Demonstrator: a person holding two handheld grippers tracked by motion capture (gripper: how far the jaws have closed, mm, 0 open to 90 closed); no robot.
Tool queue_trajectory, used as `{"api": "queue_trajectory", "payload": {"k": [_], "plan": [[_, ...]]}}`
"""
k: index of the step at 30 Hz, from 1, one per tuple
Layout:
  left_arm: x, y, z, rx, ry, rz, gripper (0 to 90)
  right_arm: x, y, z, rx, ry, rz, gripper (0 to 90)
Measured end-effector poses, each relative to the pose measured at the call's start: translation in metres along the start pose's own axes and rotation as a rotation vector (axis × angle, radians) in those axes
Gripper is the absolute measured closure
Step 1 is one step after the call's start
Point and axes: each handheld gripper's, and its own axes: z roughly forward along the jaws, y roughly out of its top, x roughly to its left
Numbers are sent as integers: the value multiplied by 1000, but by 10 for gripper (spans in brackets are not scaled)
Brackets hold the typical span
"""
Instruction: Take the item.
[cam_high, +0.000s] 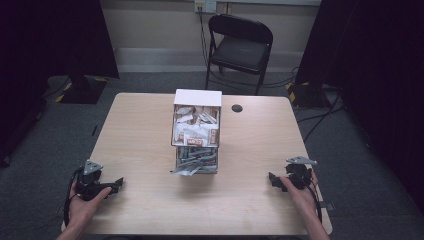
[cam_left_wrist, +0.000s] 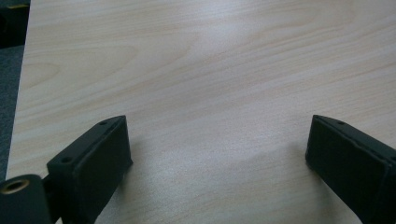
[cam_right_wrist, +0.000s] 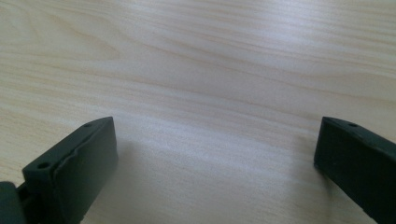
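Observation:
A clear two-tier box (cam_high: 196, 132) stands at the middle of the wooden table (cam_high: 145, 130), under a white lid. Its upper tier holds white and brown packets, and its lower tier holds grey ones. My left gripper (cam_high: 118, 183) rests low on the table near the front left, held in a hand and pointing right toward the box. In the left gripper view my left gripper (cam_left_wrist: 219, 140) stands open over bare wood. My right gripper (cam_high: 272, 179) rests near the front right, pointing left. In the right gripper view my right gripper (cam_right_wrist: 217, 140) is likewise open with only tabletop between its jaws.
A small dark round hole (cam_high: 237, 108) sits in the table behind the box on the right. A black folding chair (cam_high: 240, 47) stands beyond the far edge. Cables run over the grey carpet at the right (cam_high: 320, 117).

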Motion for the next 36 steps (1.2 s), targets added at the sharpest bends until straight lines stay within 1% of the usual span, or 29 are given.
{"api": "queue_trajectory", "payload": {"k": [13, 14, 16, 19, 21, 23, 25, 27, 29, 30, 31, 32, 35, 36], "plan": [[-1, 0, 0, -1, 6, -8, 63, 0, 0, 0, 0, 0, 0, 0], [-2, 0, -1, -3, 11, -16, 68, 0, 0, 0, 0, 0, 0, 0], [-3, 0, -2, -1, 6, -12, 91, 0, 0, 0, 0, 0, 0, 0], [-4, 1, -3, -7, 2, -5, 167, 0, 0, 0, 0, 0, 0, 0], [-4, 1, -3, -5, 3, -4, 172, 0, 0, 0, 0, 0, 0, 0], [-4, 2, -4, 4, -2, 0, 173, 0, 0, 0, 0, 0, 0, 0], [-5, 2, -5, 1, -12, -3, 183, 0, 0, 0, 0, 0, 0, 0], [-5, 3, -6, 0, -12, 1, 189, 0, 0, 0, 0, 0, 0, 0], [-6, 4, -8, -11, -21, 3, 196, 0, 0, 0, 0, 0, 0, 0], [-7, 4, -8, -19, -30, -4, 205, 0, 0, 0, 0, 0, 0, 0], [-7, 4, -8, -19, -30, -4, 222, 0, 0, 0, 0, 0, 0, 0], [-7, 5, -10, -21, -40, 8, 234, 0, 0, 0, 0, 0, 0, 0], [-9, 6, -12, -32, -49, 4, 238, 0, 0, 0, 0, 0, 0, 0], [-10, 8, -14, -41, -59, 11, 244, 0, 0, 0, 0, 0, 0, 0]]}}
